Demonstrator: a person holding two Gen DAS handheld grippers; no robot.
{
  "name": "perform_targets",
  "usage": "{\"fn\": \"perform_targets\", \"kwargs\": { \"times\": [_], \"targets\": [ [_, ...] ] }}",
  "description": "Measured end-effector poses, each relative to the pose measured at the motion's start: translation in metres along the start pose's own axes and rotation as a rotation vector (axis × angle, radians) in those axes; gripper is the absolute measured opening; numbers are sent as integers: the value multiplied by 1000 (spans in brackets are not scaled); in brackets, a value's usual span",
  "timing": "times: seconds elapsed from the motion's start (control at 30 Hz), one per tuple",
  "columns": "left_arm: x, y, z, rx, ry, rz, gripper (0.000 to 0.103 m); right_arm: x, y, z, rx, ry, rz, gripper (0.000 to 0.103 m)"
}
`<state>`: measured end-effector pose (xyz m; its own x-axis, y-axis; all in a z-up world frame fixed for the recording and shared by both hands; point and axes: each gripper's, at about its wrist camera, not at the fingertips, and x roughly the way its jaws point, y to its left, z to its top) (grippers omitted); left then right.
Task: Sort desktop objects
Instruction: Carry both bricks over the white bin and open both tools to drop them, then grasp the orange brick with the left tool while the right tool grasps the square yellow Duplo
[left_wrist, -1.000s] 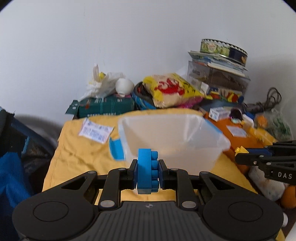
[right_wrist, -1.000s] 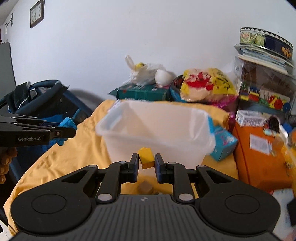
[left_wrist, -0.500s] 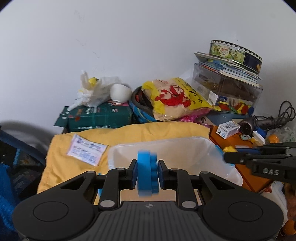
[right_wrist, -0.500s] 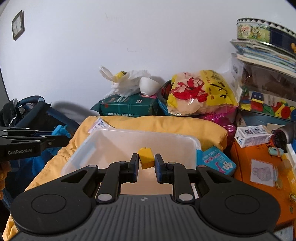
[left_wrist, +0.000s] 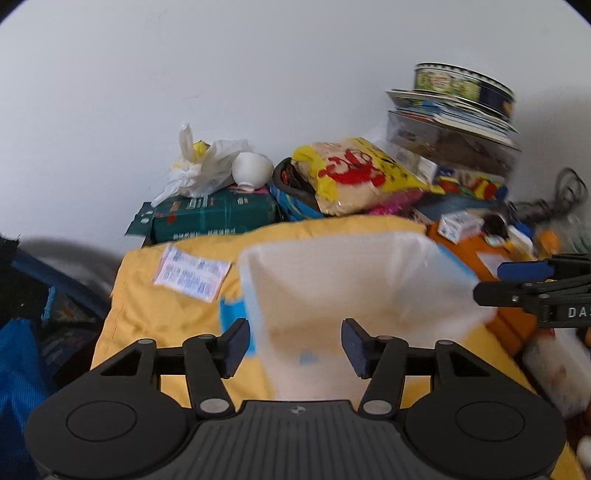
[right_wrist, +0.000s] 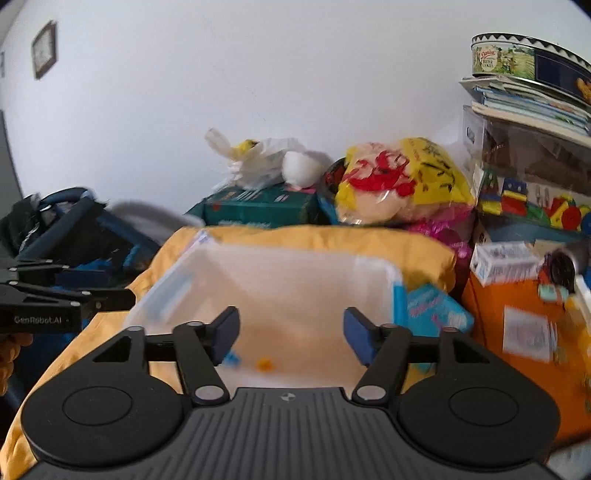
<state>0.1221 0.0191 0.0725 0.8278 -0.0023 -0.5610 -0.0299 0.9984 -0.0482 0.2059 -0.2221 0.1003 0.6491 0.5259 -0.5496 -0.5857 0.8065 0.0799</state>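
Left tool (left_wrist: 293, 345) and right tool (right_wrist: 290, 336): jaws apart and opening, nothing between the pads of either. Directly ahead of and below both tools, one clear plastic bin (right_wrist: 373, 267) on a yellow cloth (right_wrist: 314, 236). Bin contents, just beyond the right tool's fingertips: one blue block (right_wrist: 232, 357) toward its left finger, one yellow block (right_wrist: 265, 363) near the middle, both on the bin floor, blurred. Left of the bin, one paper slip (left_wrist: 192, 272) flat on the cloth. Farther back, against the wall: one green box (left_wrist: 216, 214), one white plastic bag (left_wrist: 201, 170), one yellow snack bag (left_wrist: 356, 177), one round tin (right_wrist: 524, 59) atop a stack.
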Motion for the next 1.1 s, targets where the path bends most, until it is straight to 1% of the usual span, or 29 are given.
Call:
{"fn": "perform_targets", "kwargs": {
  "times": [0.07, 0.1, 0.13, 0.23, 0.33, 0.4, 0.5, 0.57, 0.73, 0.8, 0.87, 0.93, 0.97, 1.03, 1.1],
  "targets": [
    [-17, 1, -28, 7, 13, -9, 60, -16, 9, -27, -27, 5, 11, 67],
    [-23, 2, -41, 7, 20, 0, 60, -23, 14, -41, -40, 16, 14, 67],
    [-30, 2, -58, 2, 33, 7, 60, -29, 19, -57, -50, 27, 14, 67],
    [-41, 2, -96, -16, 93, 4, 60, -43, 36, -106, -80, 80, 17, 67],
    [-44, -3, -122, -40, 140, 7, 60, -45, 51, -140, -104, 150, 16, 65],
    [-43, -11, -136, -33, 173, 5, 60, -43, 60, -154, -125, 174, 21, 65],
    [-36, -23, -153, -1, 210, -12, 60, -40, 66, -167, -129, 203, -3, 63],
    [-30, -27, -159, 13, 233, -11, 60, -39, 68, -172, -118, 217, -10, 60],
    [-17, -27, -168, -20, 253, 13, 60, -40, 71, -181, -131, 234, -22, 59],
    [-12, -27, -169, -20, 257, 6, 60, -38, 71, -184, -128, 243, -23, 59],
    [-8, -30, -168, -9, 257, 1, 55, -35, 70, -185, -119, 249, -22, 57],
    [-7, -31, -169, -6, 259, -24, 40, -33, 72, -186, -129, 251, -26, 55],
    [-6, -32, -169, -7, 263, -31, 38, -31, 72, -187, -130, 253, -28, 51],
    [-6, -35, -170, -7, 260, -28, 38, -28, 72, -188, -129, 260, -41, 48],
    [-6, -35, -170, -15, 262, -26, 38, -25, 72, -188, -118, 265, -39, 48]
  ]
}}
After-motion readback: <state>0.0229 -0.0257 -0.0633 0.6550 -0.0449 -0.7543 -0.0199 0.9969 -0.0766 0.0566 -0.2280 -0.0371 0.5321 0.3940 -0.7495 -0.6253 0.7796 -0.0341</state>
